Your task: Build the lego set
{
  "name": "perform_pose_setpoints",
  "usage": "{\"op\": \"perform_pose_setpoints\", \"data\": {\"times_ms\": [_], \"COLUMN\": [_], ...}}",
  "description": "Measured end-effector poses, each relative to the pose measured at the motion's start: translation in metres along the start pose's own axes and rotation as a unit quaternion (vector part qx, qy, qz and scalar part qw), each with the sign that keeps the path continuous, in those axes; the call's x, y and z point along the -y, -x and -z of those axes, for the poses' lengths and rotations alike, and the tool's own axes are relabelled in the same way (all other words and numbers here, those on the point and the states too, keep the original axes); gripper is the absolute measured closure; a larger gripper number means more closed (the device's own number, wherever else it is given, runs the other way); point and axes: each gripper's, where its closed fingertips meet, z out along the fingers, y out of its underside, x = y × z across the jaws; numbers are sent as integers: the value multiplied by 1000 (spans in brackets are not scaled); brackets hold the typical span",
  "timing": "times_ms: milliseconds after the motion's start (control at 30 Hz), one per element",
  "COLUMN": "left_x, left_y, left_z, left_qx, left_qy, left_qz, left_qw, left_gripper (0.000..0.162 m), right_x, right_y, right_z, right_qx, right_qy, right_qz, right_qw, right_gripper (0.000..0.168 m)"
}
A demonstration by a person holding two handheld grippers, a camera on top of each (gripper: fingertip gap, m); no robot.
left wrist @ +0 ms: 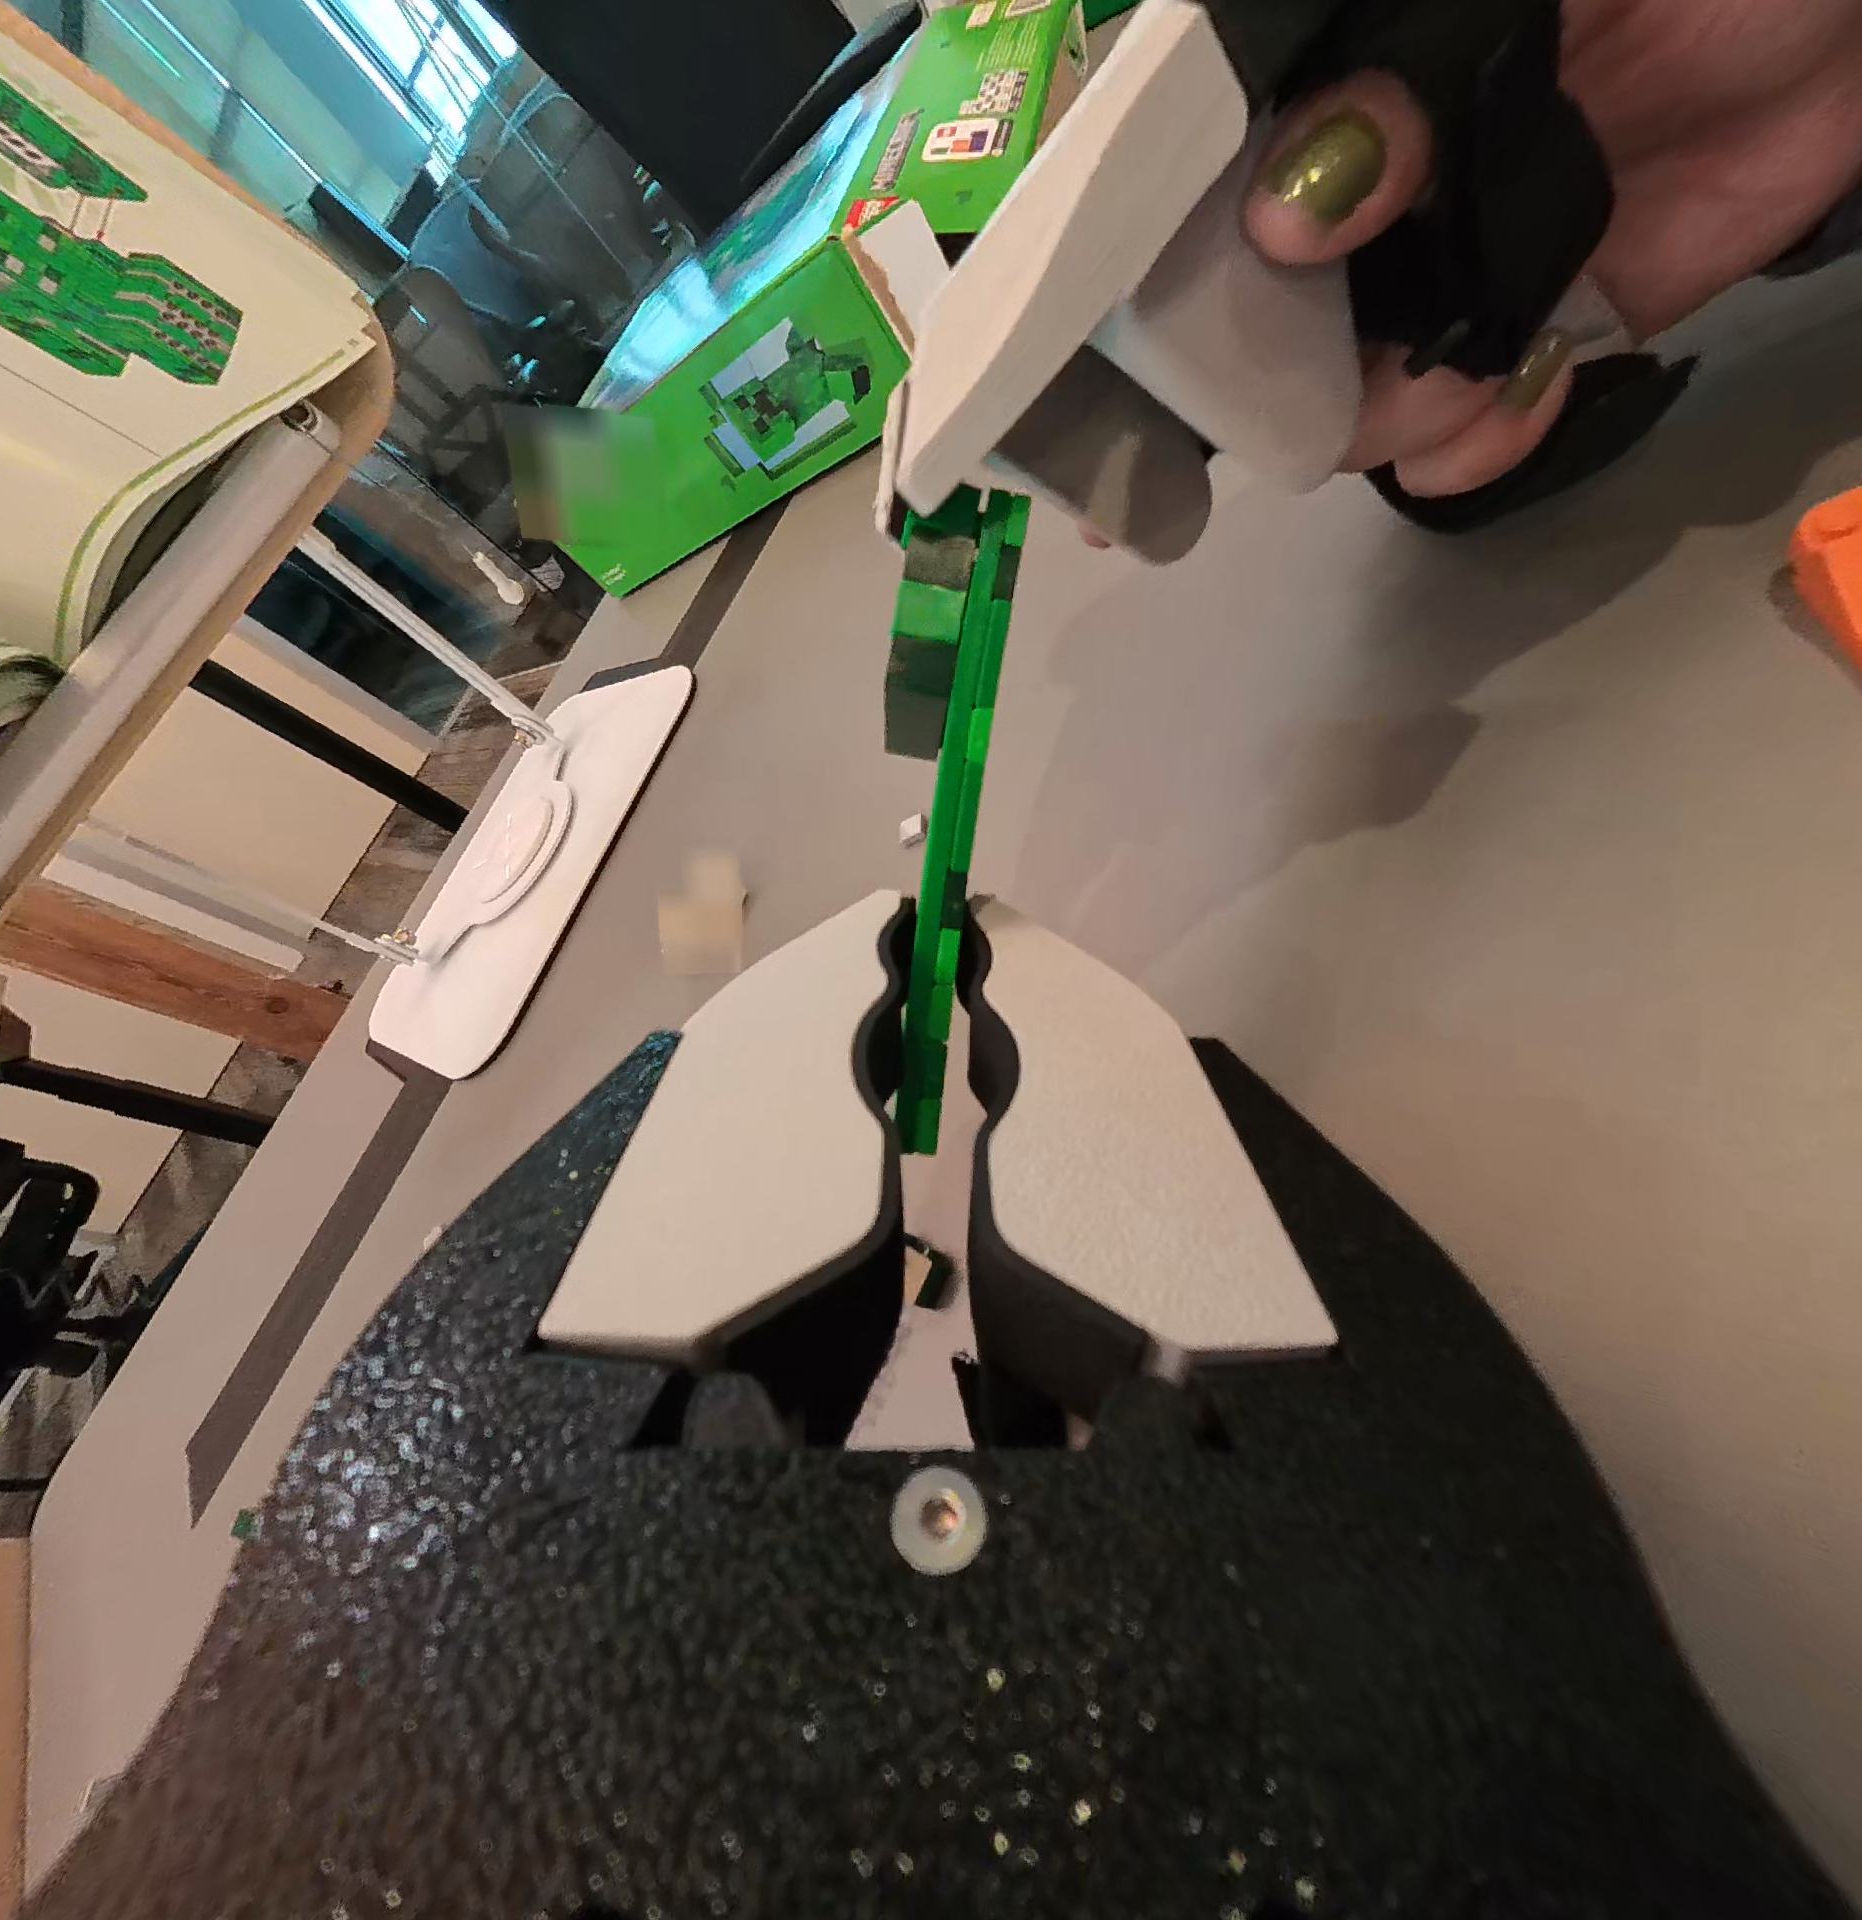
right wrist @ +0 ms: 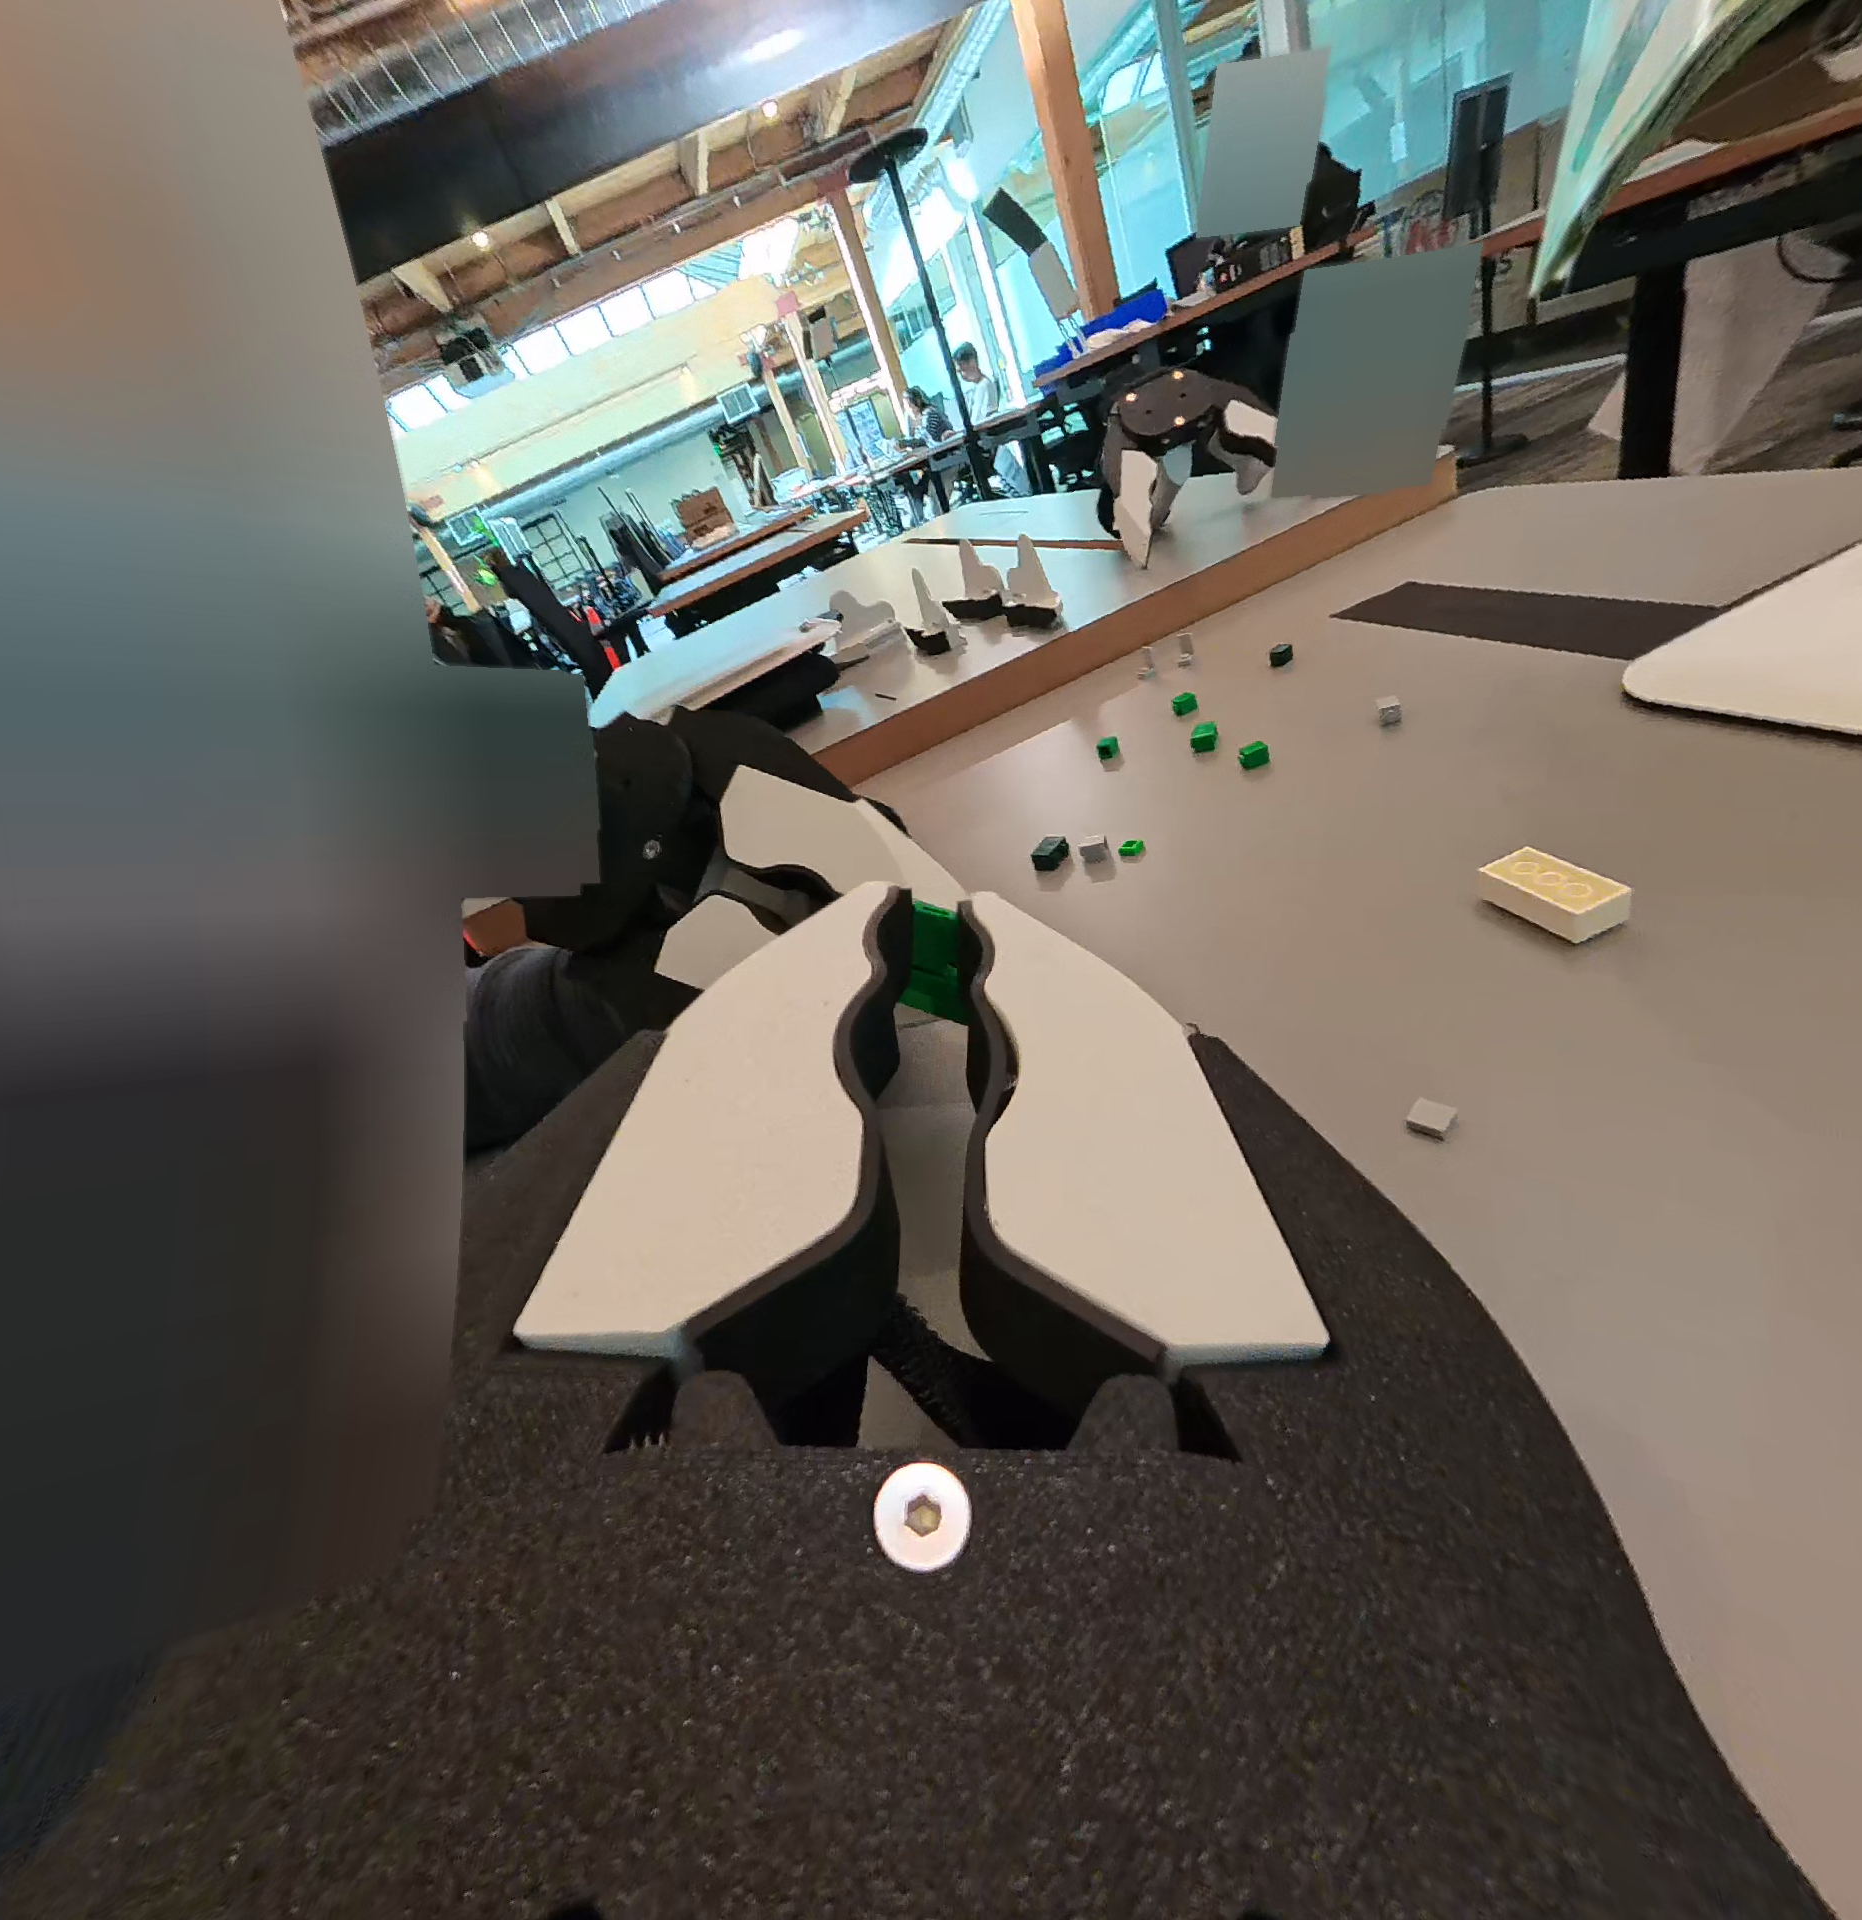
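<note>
Left wrist view: the left gripper point(left wrist: 932, 925) pinches the near end of a flat green brick panel point(left wrist: 958, 790), held edge-on above the grey table point(left wrist: 1426, 935), while the right gripper point(left wrist: 948, 499), gripped by a hand point(left wrist: 1529, 260) in a black fingerless glove, clamps the panel's far end. A green box point(left wrist: 740, 416) stands behind, an instruction booklet point(left wrist: 96, 260) to the left. From the right wrist view, the same panel point(right wrist: 932, 951) sits between narrow fingers; loose green and grey bricks point(right wrist: 1202, 738) and a cream brick point(right wrist: 1555, 894) lie scattered on the table.
</note>
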Motion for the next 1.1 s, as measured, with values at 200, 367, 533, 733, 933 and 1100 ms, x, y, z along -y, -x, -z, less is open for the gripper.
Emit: {"op": "perform_pose_setpoints", "data": {"times_ms": [200, 367, 533, 733, 933, 1100], "left_x": [2, 4, 2, 4, 9, 13], "left_y": [-1, 0, 0, 1, 0, 1], "left_z": [1, 1, 0, 2, 3, 6], "left_qx": [3, 5, 7, 12, 26, 49], "left_qy": [-7, -10, -5, -10, -13, -13], "left_qz": [-13, -10, -15, -16, -62, -114], "left_qw": [1000, 1000, 1000, 1000, 998, 992], "left_gripper": [155, 155, 155, 155, 156, 156], "right_x": [1, 2, 0, 0, 6, 6], "right_y": [3, 8, 5, 5, 10, 15], "right_z": [1, 1, 1, 2, 4, 7], "right_qx": [6, 19, 11, 10, 19, 36], "right_qy": [2, 4, 7, -1, -19, -17], "right_qz": [-5, -8, 1, 14, 28, 23], "right_qw": [1000, 1000, 1000, 1000, 999, 999], "right_gripper": [161, 161, 161, 161, 161, 161]}}
